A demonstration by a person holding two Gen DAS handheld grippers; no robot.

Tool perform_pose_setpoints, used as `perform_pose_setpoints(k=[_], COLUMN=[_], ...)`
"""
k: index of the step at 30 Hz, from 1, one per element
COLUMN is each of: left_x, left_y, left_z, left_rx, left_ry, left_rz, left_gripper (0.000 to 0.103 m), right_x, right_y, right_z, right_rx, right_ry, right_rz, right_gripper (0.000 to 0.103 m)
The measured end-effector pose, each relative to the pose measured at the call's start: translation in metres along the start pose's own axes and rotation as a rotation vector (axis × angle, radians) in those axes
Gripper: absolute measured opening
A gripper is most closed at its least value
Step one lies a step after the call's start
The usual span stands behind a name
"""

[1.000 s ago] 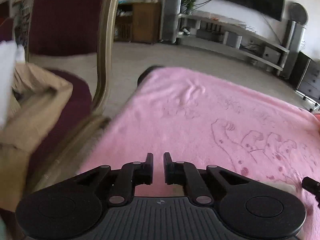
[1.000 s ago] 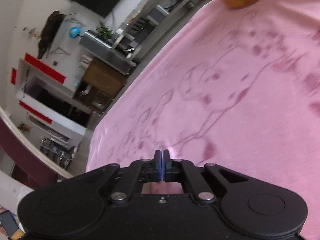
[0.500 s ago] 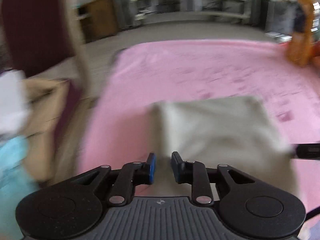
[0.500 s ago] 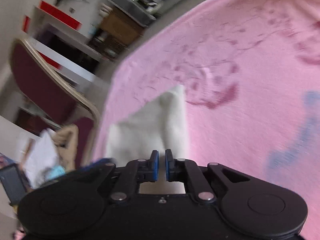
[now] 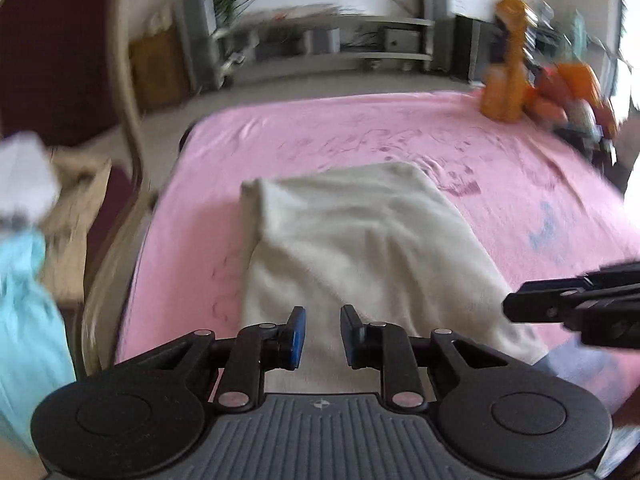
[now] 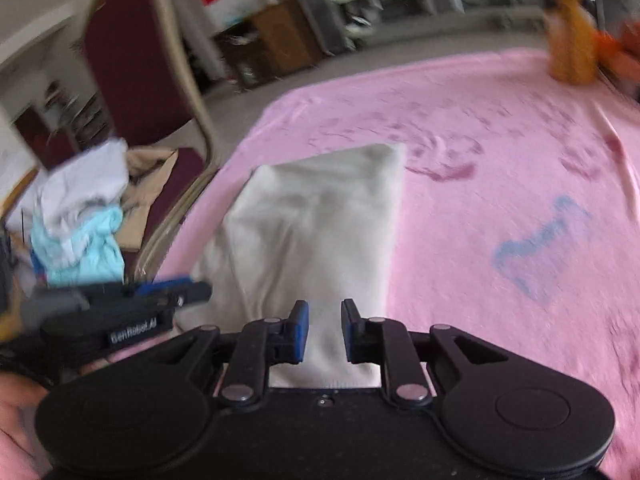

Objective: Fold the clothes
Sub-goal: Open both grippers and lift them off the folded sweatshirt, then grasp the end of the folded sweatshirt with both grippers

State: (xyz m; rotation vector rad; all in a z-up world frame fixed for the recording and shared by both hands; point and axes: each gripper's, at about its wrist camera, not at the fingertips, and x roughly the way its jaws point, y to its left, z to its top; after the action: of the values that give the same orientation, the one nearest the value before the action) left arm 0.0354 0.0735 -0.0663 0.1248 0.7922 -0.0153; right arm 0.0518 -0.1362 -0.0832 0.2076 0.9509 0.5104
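Currently a cream garment lies as a flat rectangle on the pink blanket; whether further folds remain is unclear. Left gripper and right gripper both gape over its near edge, holding nothing; unfolded clothes sit piled on the chair beside the blanket.

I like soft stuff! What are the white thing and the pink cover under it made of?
The white garment looks like soft, matte cloth, maybe fleece or cotton knit: it sags in gentle wrinkles. The pink cover looks like thin printed fabric, smooth with small ripples and darker pink drawings. Blur hides the weave.
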Motion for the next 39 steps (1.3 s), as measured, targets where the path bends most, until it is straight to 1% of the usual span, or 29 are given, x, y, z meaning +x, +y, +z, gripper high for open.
perform_pose_setpoints(k=[1, 4, 5, 8, 9, 11, 12, 15, 17, 18, 20, 21, 22, 23, 25, 26, 30, 32, 34, 38, 39], left_x=[0.005, 0.018, 0.015, 0.003, 0.000, -0.008, -0.012, -0.020, -0.019, -0.016, -0.010, -0.008, -0.007, -0.005, 0.003, 0.000, -0.010, -0.015, -0.020, -0.030, -0.031], left_y=[-0.005, -0.012, -0.015, -0.002, 0.002, 0.010, 0.015, 0.032, 0.041, 0.045, 0.049, 0.048, 0.046, 0.043, 0.038, 0.042, 0.057, 0.065, 0.072, 0.087, 0.091], left_z=[-0.002, -0.015, -0.018, -0.021, -0.022, -0.024, -0.024, -0.019, -0.016, -0.016, -0.016, -0.017, -0.017, -0.018, -0.020, -0.018, -0.008, -0.003, 0.001, 0.012, 0.019], left_rx=[0.036, 0.114, 0.138, 0.059, 0.033, -0.020, -0.049, -0.153, -0.212, -0.230, -0.252, -0.247, -0.237, -0.215, -0.181, -0.193, -0.242, -0.267, -0.291, -0.337, -0.335], left_ry=[0.006, 0.093, 0.091, 0.090, 0.090, 0.089, 0.083, 0.025, 0.029, 0.045, 0.078, 0.088, 0.099, 0.114, 0.167, 0.160, 0.135, 0.122, 0.109, 0.081, 0.067], left_rz=[0.002, -0.002, 0.012, 0.005, 0.002, -0.002, -0.003, 0.018, 0.055, 0.068, 0.051, 0.035, 0.021, 0.015, 0.028, 0.019, -0.018, -0.037, -0.056, -0.094, -0.107], left_gripper=[0.022, 0.022, 0.022, 0.022, 0.022, 0.024, 0.025, 0.033, 0.033, 0.033, 0.030, 0.029, 0.029, 0.030, 0.031, 0.037, 0.037, 0.033, 0.033, 0.035, 0.036], right_x=[0.000, 0.001, 0.002, 0.003, 0.003, 0.001, -0.004, -0.015, -0.015, -0.015, -0.010, -0.007, -0.004, 0.000, 0.009, 0.013, 0.020, 0.010, -0.005, -0.052, -0.061], right_y=[-0.001, -0.003, -0.004, -0.007, -0.008, -0.011, -0.014, -0.020, -0.021, -0.020, -0.013, -0.008, -0.004, -0.002, 0.004, 0.007, 0.012, 0.013, 0.012, 0.018, 0.019], right_z=[-0.002, -0.008, -0.010, -0.017, -0.019, -0.022, -0.023, -0.021, -0.019, -0.018, -0.020, -0.020, -0.021, -0.023, -0.025, -0.026, -0.029, -0.023, -0.014, 0.031, 0.043], right_rx=[-0.006, -0.022, -0.028, -0.044, -0.050, -0.051, -0.034, -0.005, 0.017, 0.023, -0.007, -0.030, -0.049, -0.063, -0.091, -0.105, -0.135, -0.121, -0.101, -0.090, -0.092], right_ry=[0.012, 0.047, 0.058, 0.093, 0.105, 0.119, 0.106, 0.050, 0.041, 0.045, 0.061, 0.067, 0.075, 0.085, 0.106, 0.116, 0.139, 0.120, 0.086, -0.041, -0.061], right_rz=[-0.007, -0.027, -0.034, -0.055, -0.062, -0.069, -0.063, -0.037, -0.006, 0.009, 0.028, 0.040, 0.049, 0.053, 0.061, 0.065, 0.059, 0.056, 0.058, 0.094, 0.100], right_gripper=[0.018, 0.018, 0.018, 0.019, 0.023, 0.024, 0.024, 0.024, 0.024, 0.024, 0.024, 0.023, 0.020, 0.020, 0.020, 0.020, 0.018, 0.018, 0.018, 0.020, 0.025])
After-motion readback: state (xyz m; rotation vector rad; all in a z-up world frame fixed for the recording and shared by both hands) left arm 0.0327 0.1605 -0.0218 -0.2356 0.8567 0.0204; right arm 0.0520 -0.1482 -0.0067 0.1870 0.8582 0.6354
